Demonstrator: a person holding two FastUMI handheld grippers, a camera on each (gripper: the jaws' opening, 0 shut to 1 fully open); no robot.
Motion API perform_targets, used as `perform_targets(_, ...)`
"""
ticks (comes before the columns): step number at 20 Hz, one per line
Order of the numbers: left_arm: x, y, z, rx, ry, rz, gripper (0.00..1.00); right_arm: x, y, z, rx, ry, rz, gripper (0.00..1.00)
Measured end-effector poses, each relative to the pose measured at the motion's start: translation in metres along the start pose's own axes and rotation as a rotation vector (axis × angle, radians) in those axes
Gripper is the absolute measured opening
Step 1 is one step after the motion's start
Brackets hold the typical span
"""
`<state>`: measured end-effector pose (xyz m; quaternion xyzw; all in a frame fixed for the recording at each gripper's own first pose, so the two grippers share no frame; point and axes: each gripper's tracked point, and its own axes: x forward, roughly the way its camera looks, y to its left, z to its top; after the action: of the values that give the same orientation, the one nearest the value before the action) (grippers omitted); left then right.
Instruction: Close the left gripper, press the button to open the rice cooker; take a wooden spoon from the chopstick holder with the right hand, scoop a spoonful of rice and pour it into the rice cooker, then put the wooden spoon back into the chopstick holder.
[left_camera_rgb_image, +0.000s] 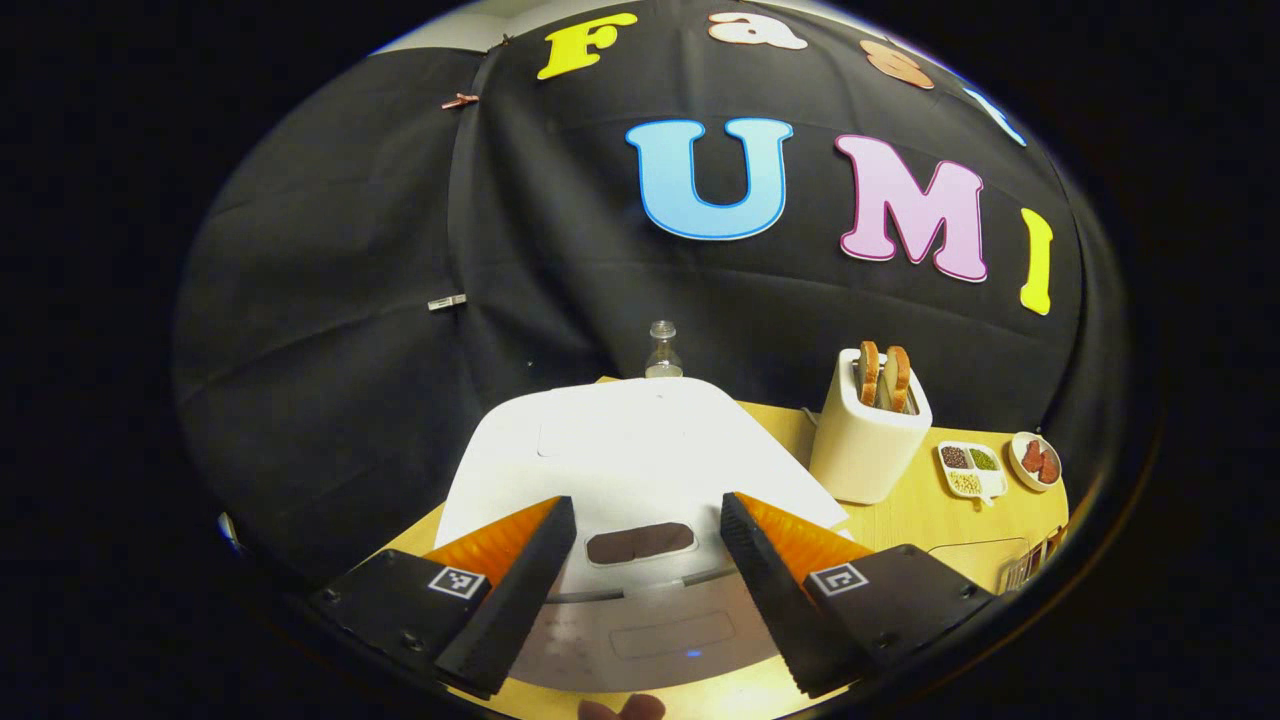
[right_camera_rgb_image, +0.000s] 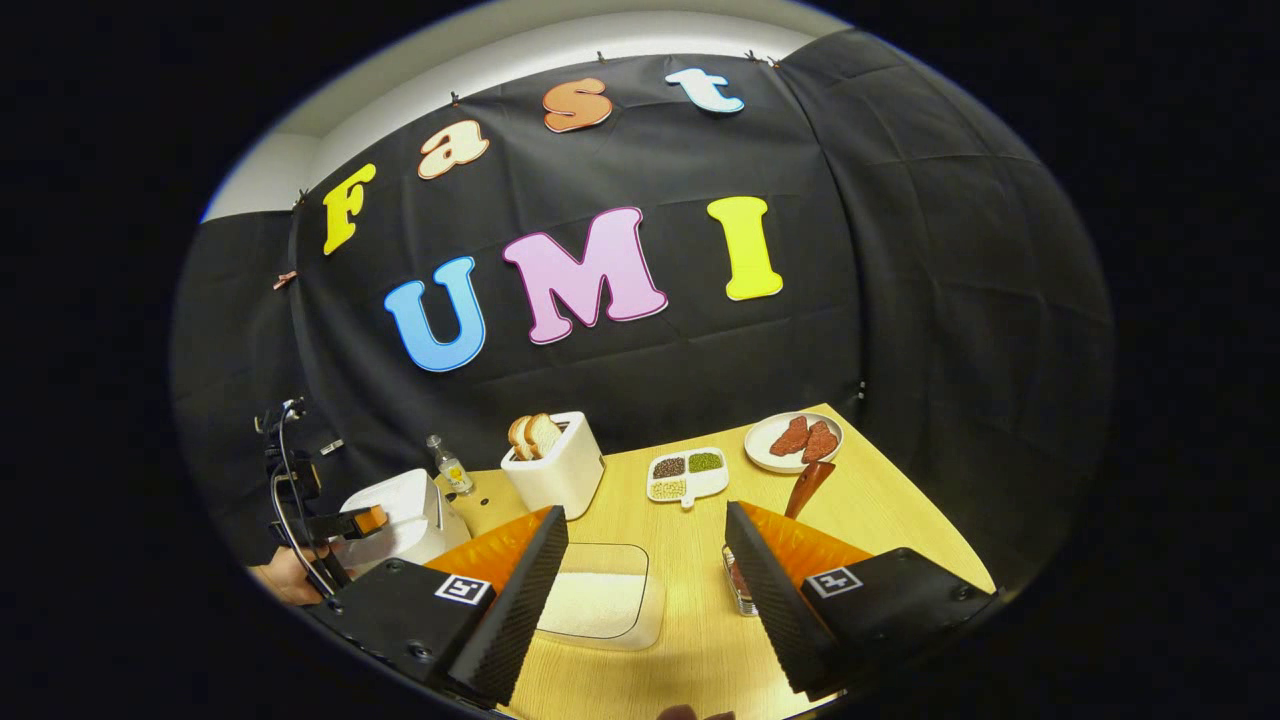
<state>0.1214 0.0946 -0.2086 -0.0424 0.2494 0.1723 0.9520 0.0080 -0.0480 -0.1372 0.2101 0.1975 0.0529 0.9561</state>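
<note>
From my remote station: my left gripper (left_camera_rgb_image: 648, 560) hangs with ribbed fingers spread above the smooth white rice cooker (left_camera_rgb_image: 640, 470), its lid down. Rightward, my right gripper (right_camera_rgb_image: 646, 570), fingers likewise apart, hovers over a rounded tray of grainy rice (right_camera_rgb_image: 600, 605); the wooden spoon (right_camera_rgb_image: 806, 485) stands near its right finger.

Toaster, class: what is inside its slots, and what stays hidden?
Two slices of bread stand upright in the toaster, their browned tops sticking out. Their lower halves and the slot interior are covered by the toaster's walls.
</note>
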Motion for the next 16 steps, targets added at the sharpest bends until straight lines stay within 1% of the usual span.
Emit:
perform_targets(2, 0.001, -0.001, -0.003, -0.001, 0.008, 0.008, 1.00, -0.002, 0.001, -0.003, 0.004, 0.006, 0.003, 0.98)
perform_targets(4, 0.005, -0.001, -0.013, -0.005, 0.052, 0.013, 1.00, -0.003, 0.000, -0.003, 0.004, 0.005, 0.006, 0.98)
perform_targets(5, 0.005, -0.001, -0.010, -0.002, 0.034, 0.016, 1.00, -0.004, 0.000, -0.004, 0.005, 0.006, 0.007, 0.99)
perform_targets(12, 0.008, -0.003, -0.012, -0.031, 0.060, 0.022, 1.00, -0.005, 0.003, -0.007, 0.015, 0.014, 0.025, 0.98)
perform_targets(16, 0.009, -0.004, -0.008, -0.004, 0.051, 0.018, 1.00, -0.005, 0.010, -0.009, 0.007, 0.022, 0.048, 0.98)
